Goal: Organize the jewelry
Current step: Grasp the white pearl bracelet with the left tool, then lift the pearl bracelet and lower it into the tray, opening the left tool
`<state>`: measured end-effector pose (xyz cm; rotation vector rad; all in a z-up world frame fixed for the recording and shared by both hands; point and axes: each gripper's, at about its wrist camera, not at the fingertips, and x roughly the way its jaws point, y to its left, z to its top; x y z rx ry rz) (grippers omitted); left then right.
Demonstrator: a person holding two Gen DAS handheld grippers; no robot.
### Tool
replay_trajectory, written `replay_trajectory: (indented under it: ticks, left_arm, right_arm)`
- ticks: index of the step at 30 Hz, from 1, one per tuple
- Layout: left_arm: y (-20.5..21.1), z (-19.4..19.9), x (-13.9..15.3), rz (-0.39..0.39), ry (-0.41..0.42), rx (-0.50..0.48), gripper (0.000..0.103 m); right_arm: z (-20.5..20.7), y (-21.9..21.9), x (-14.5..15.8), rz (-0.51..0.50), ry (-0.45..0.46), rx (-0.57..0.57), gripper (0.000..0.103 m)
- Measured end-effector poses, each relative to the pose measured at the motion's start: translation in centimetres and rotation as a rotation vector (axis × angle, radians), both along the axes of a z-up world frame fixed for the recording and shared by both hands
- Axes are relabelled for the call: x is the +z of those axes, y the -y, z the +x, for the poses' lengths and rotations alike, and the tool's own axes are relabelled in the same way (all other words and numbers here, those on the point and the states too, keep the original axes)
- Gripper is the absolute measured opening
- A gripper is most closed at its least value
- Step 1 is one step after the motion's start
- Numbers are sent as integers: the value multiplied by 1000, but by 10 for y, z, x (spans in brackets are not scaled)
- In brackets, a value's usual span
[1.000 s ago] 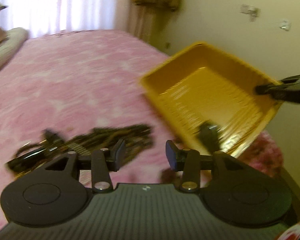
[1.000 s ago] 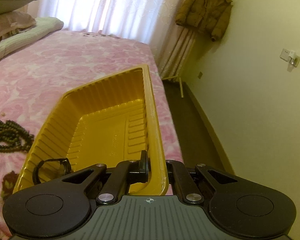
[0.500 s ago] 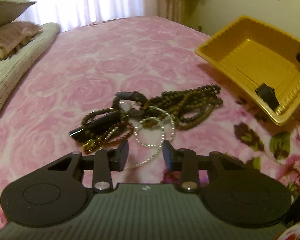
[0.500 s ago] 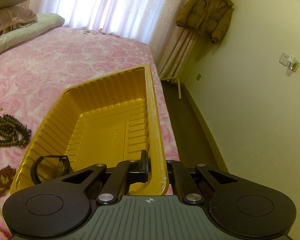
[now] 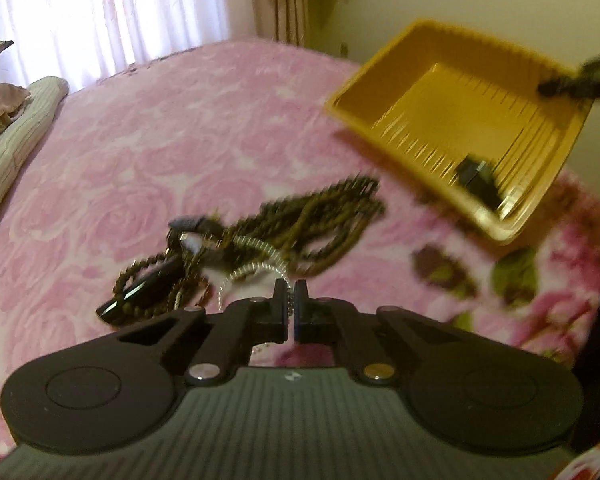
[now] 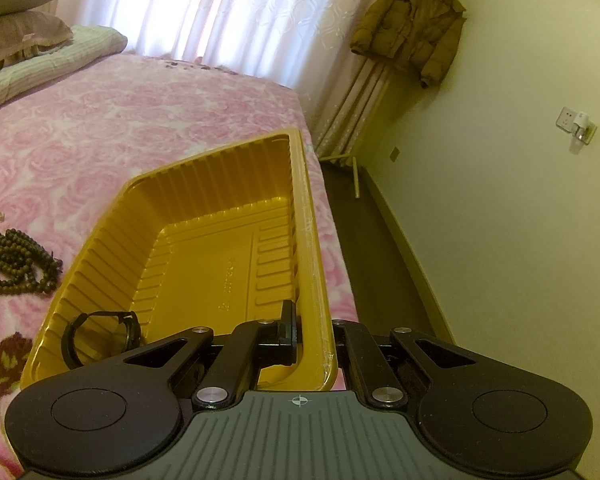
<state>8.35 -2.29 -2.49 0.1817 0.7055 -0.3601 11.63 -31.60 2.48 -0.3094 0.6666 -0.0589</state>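
Observation:
A tangle of jewelry lies on the pink bed: brown bead strands (image 5: 320, 216), a white pearl strand (image 5: 252, 270) and a dark wristband (image 5: 140, 286). My left gripper (image 5: 290, 294) is shut on the pearl strand at the near edge of the tangle. My right gripper (image 6: 312, 320) is shut on the near rim of the yellow tray (image 6: 304, 216), holding it tilted; it also shows in the left wrist view (image 5: 452, 128). A black bracelet (image 6: 100, 332) lies in the tray's near left corner. The brown beads (image 6: 16, 256) show left of the tray.
The pink floral bedspread (image 5: 180, 128) covers the bed. Pillows (image 6: 24, 32) and a folded green quilt lie at the far left. The bed's edge drops to a dark floor (image 6: 364, 240) on the right. A brown jacket (image 6: 412, 28) hangs by the curtain.
My left gripper has closed from open onto the pearl strand at the tangle. The right gripper keeps its hold on the tray rim, which has shifted little.

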Motion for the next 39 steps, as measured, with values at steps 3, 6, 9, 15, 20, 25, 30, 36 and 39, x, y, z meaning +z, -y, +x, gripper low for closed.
replay_trajectory:
  ticks: [3,6,9,15,20,25,30,36,39]
  left_arm:
    - [-3,0,24,-40,35,-12,2]
    - [-9,4,51,-75,75,-17,2]
    - [-14,8,81,-100,123,-29,2]
    - [-24,16,137,-154,215,-56,2]
    - [-22,18,172,-172,266,-78,2]
    - [-15,19,189,-186,287,-99,2]
    - [-14,22,204,-199,315,-98,2]
    - [-17,24,223,-241,359,-93,2]
    - [-15,26,220,-238,353,-98,2]
  right_arm:
    - [-1,0,0,1,2,1,4]
    - [-1,-1,1,3,5,2,4]
    - [-2,-2,2,3,10,5,4]
    - [-2,-5,6,4,21,12,4]
    - [-2,-7,8,9,29,20,4]
    - [-2,-8,10,10,36,23,4]
    - [-3,-9,10,10,40,25,4]
    - [-3,-9,9,11,41,24,4]
    - [-3,-9,9,11,41,24,4]
